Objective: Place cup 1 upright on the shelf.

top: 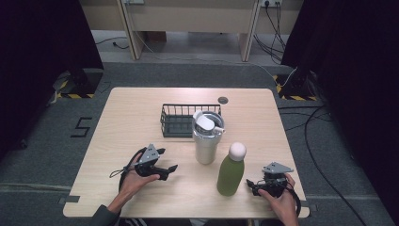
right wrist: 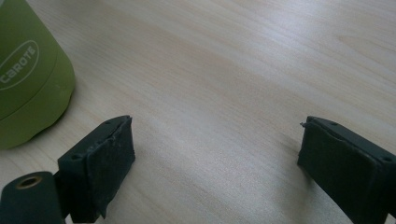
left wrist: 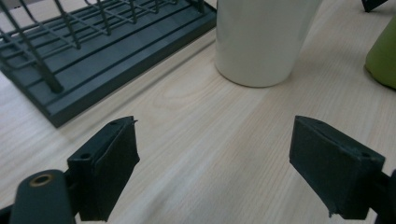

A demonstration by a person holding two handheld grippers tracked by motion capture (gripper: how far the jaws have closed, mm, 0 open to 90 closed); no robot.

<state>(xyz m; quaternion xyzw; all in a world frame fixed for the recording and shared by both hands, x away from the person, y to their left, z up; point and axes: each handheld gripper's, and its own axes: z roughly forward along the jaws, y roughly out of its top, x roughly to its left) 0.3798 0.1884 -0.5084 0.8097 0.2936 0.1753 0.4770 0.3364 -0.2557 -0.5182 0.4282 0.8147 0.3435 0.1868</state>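
Note:
A green bottle [top: 230,172] with a white cap stands upright near the table's front, right of centre. Behind it stands a white tumbler [top: 206,136] with a lid, and a dark wire basket [top: 179,118] sits just behind that. My left gripper [top: 170,168] rests low at the front left, open, with its jaws toward the tumbler [left wrist: 261,37] and the basket [left wrist: 93,46]; nothing is between them. My right gripper [top: 250,184] lies at the front right, open and holding nothing, with the green bottle [right wrist: 28,79] just to its left.
The wooden table [top: 131,117] has a small round grommet [top: 223,100] at the back. Bare wood lies on the left half and along the right side. Cables [top: 320,141] trail on the floor to the right.

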